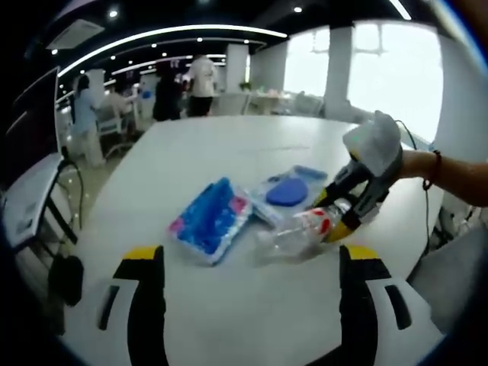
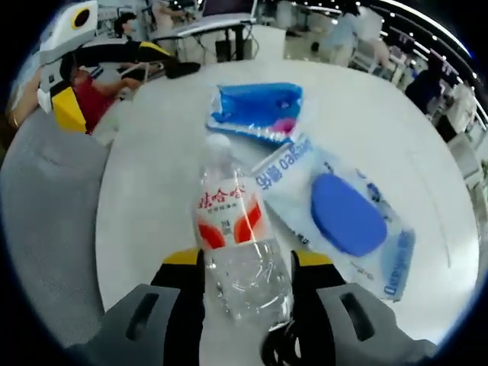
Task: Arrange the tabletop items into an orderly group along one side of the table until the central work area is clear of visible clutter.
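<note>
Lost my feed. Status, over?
Right gripper shut on clear plastic bottle. Left gripper open, empty. Blue-lidded wipes pack, blue tissue packet alongside.

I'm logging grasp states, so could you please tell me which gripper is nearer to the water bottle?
Right. The right gripper is shut on the water bottle, its jaws on either side of the bottle's body. The left gripper is open, short of the bottle on the white table.

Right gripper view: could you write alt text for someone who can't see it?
The right claw grips a clear plastic water bottle with a red-and-white label, held over a white table. Beyond it lie a wipes pack with a round blue lid and a blue tissue pack, with the left claw at the far left.
</note>
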Available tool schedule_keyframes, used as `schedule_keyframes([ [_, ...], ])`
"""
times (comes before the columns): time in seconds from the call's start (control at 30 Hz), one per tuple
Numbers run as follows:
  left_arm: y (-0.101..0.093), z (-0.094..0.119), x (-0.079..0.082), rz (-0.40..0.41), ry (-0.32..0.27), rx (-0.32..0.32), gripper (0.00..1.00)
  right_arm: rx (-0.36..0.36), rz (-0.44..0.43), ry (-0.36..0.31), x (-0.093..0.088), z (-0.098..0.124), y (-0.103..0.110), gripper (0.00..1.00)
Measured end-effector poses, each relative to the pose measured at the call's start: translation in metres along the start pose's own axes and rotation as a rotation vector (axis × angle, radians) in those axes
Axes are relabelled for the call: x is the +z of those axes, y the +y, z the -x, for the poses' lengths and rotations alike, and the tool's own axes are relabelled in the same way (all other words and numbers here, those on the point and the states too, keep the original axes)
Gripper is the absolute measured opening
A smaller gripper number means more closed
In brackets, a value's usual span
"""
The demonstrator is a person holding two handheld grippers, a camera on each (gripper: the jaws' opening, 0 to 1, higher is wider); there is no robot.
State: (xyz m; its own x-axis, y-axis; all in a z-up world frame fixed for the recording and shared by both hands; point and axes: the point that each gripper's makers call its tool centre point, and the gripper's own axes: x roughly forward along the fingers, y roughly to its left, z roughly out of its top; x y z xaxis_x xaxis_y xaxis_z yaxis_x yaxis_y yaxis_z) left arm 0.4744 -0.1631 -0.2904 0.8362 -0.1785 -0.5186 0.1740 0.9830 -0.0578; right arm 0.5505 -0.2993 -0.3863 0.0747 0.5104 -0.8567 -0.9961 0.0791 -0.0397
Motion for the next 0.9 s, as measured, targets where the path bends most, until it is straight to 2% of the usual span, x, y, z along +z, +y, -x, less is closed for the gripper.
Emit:
schedule_keyframes([
  [0.13,-0.001,0.0,0.0,-0.002,0.002,-0.005,0.92,0.01,0.01,0.028,-0.001,0.0,0.001,0.44],
  [0.3,-0.003,-0.001,0.001,-0.002,-0.003,-0.008,0.92,0.034,0.047,0.094,-0.005,0.0,0.003,0.43],
  [0.43,-0.003,-0.001,0.0,-0.005,0.003,-0.01,0.92,0.029,0.065,0.112,-0.006,0.0,0.004,0.42],
  [0.53,-0.003,0.0,0.0,-0.002,0.001,-0.006,0.92,0.01,0.086,0.111,-0.006,0.0,0.005,0.41],
  [0.67,-0.003,0.0,0.002,0.001,-0.007,-0.009,0.91,-0.037,0.058,0.096,-0.002,-0.001,0.003,0.39],
  [0.7,-0.003,0.001,0.002,0.001,-0.007,-0.01,0.91,-0.073,0.063,0.086,0.0,-0.001,0.0,0.39],
  [0.77,-0.003,0.001,0.001,0.004,-0.004,-0.008,0.91,-0.096,0.12,0.083,0.003,-0.001,-0.001,0.38],
  [0.9,-0.002,0.001,0.002,0.008,-0.01,-0.009,0.9,-0.126,0.135,0.087,0.004,-0.001,0.0,0.37],
])
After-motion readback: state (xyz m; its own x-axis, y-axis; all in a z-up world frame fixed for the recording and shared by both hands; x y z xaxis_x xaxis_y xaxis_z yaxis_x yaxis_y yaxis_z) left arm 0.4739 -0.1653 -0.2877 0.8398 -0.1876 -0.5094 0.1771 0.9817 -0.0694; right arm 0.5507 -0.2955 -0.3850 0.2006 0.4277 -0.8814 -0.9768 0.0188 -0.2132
